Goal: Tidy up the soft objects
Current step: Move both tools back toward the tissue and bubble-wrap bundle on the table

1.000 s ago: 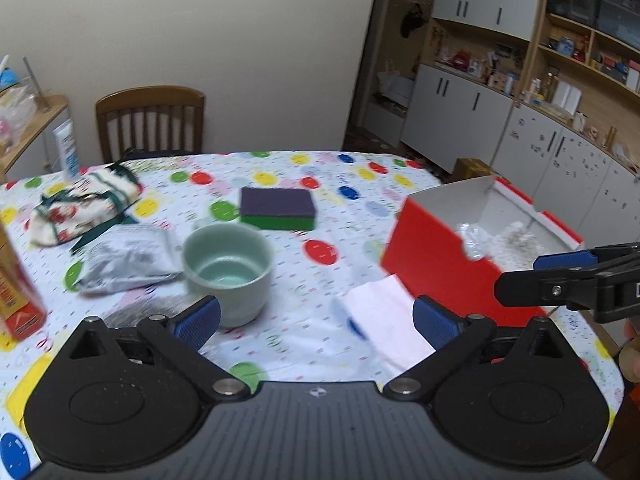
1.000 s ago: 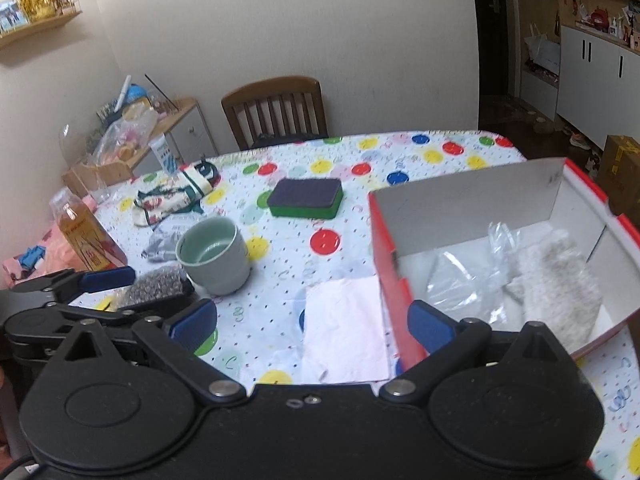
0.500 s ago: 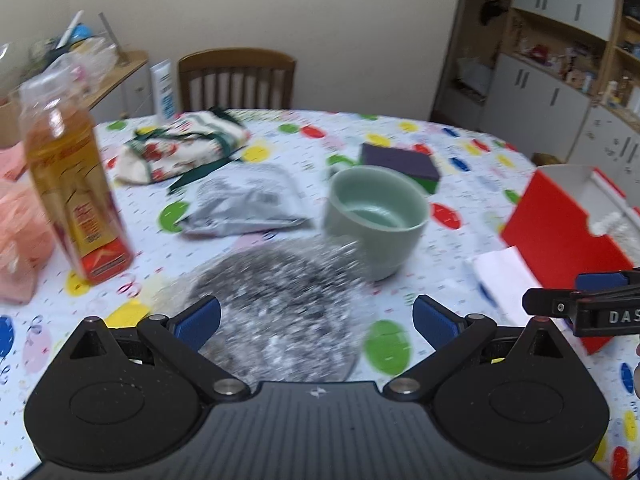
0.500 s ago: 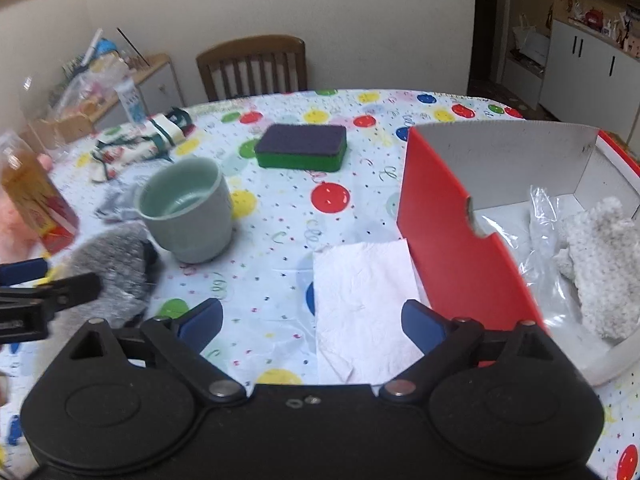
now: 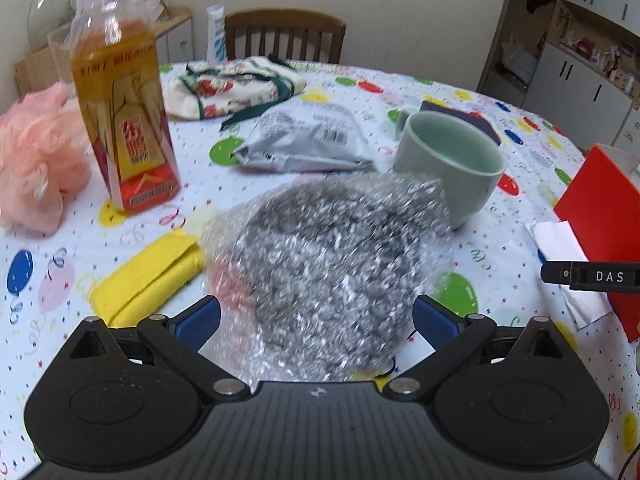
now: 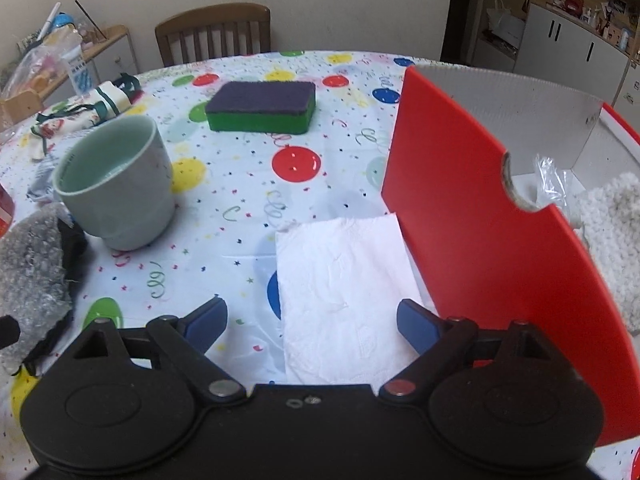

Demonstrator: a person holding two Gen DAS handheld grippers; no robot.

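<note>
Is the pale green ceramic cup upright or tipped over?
Upright: the pale green ceramic cup stands on its base on the balloon-print tablecloth, rim facing up.

Motion-blurred: bagged steel scourer (image 5: 332, 264). Half hidden behind mug (image 5: 448, 160): purple sponge (image 5: 472, 118). Cropped right: red box (image 5: 600, 216).

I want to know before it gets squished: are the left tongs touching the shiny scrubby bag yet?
Cannot tell. In the left wrist view the bagged steel scrubber sits between the open left tongs, but motion blur hides whether its plastic edges meet the blue pads.
</note>
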